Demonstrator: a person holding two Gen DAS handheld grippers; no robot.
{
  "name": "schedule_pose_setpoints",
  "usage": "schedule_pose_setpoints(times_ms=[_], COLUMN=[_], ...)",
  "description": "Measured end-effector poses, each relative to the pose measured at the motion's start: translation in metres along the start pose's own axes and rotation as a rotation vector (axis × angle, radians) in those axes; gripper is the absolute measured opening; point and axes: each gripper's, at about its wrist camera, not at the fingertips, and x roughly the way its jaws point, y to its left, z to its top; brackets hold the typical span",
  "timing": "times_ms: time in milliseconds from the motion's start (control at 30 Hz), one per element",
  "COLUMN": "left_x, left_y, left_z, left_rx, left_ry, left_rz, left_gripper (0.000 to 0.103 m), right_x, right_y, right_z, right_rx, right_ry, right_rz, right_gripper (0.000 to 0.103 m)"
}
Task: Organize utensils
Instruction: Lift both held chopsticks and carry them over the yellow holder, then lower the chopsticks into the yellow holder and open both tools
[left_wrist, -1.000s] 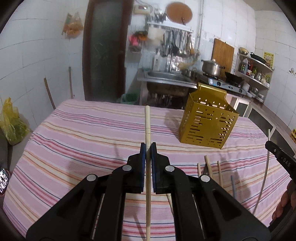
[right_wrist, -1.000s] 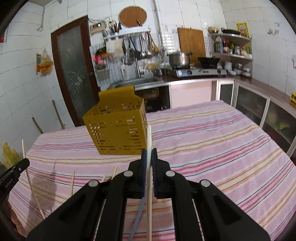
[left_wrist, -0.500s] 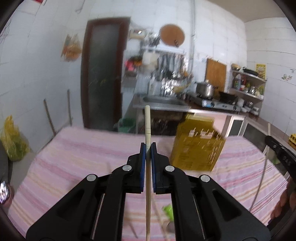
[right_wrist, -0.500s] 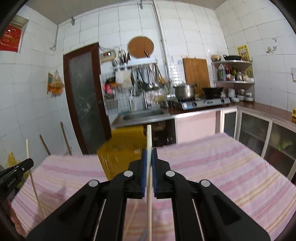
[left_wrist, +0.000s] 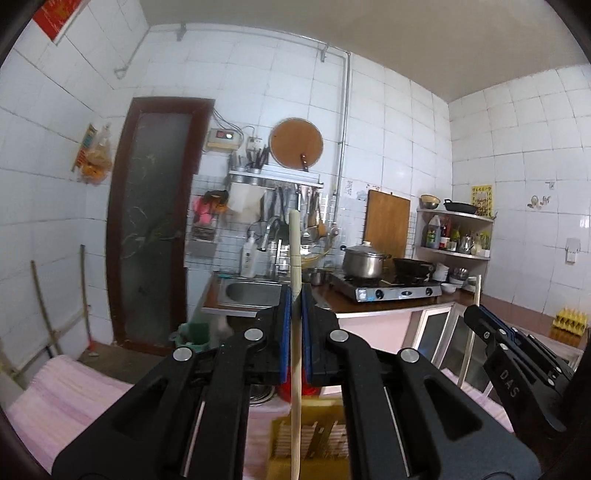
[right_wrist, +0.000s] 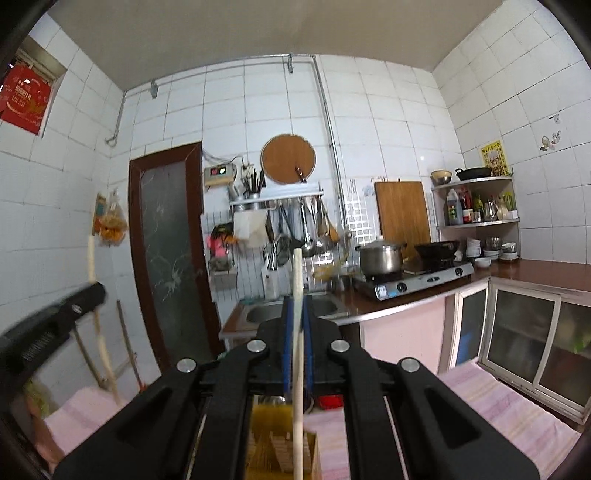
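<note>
Left claw (left_wrist: 295, 295): clamped on upright chopstick (left_wrist: 294, 251).
Right claw (right_wrist: 296, 306): clamped on second chopstick (right_wrist: 297, 273).
Yellow holder (left_wrist: 314, 439): below both claws, prob. on striped table (left_wrist: 66, 391).

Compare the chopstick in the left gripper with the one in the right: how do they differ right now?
The left gripper grips its chopstick near the upper end. The right gripper also grips its chopstick near the upper end, but less sticks out above it. Both are pale wood, upright, clamped shut, above the yellow holder.
</note>
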Motion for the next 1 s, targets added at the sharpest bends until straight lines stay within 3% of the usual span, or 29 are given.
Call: schedule_pose_setpoints(times_ms=[200,400,600,767,800,833,867,900,933,1000], left_x=[0.069,0.111,0.125,0.108,0.101,0.091,0.08,0.07,0.058,0.031], left_y=[-0.002,0.002,0.021,0.032,0.034,0.037,0.04,0.042,0.043,0.047], left_z=[-0.015,-0.05,-0.086,-0.083,-0.078,-0.069,-0.063,-0.058,-0.052,-0.039], left_rx=[-0.016,0.002,-0.025,-0.049,-0.057,-0.068,-0.073,-0.073,-0.068,-0.058], left_ry=[0.023,0.076,0.159,0.192,0.197,0.198,0.187,0.173,0.159,0.141], left_rz=[0.003,0.038,0.08,0.117,0.115,0.116,0.127,0.143,0.161,0.186], left_gripper=[0.004,0.004,0.004,0.006,0.013,0.02,0.039,0.06,0.067,0.085], right_x=[0.046,0.078,0.096,0.098,0.096,0.094,0.09,0.086,0.076,0.055], right_y=[-0.005,-0.01,-0.013,-0.019,-0.02,-0.021,-0.022,-0.023,-0.027,-0.032], right_z=[-0.001,-0.029,-0.069,-0.08,-0.076,-0.072,-0.068,-0.064,-0.058,-0.046], right_rx=[0.035,0.052,0.032,0.023,0.013,0.004,-0.008,-0.014,-0.019,-0.039], right_ry=[-0.016,0.018,0.095,0.18,0.197,0.209,0.221,0.224,0.219,0.207], right_rz=[0.005,0.007,-0.003,0.0,-0.005,-0.01,-0.018,-0.026,-0.045,-0.082], right_gripper=[0.006,0.006,0.006,0.007,0.007,0.017,0.031,0.063,0.071,0.071])
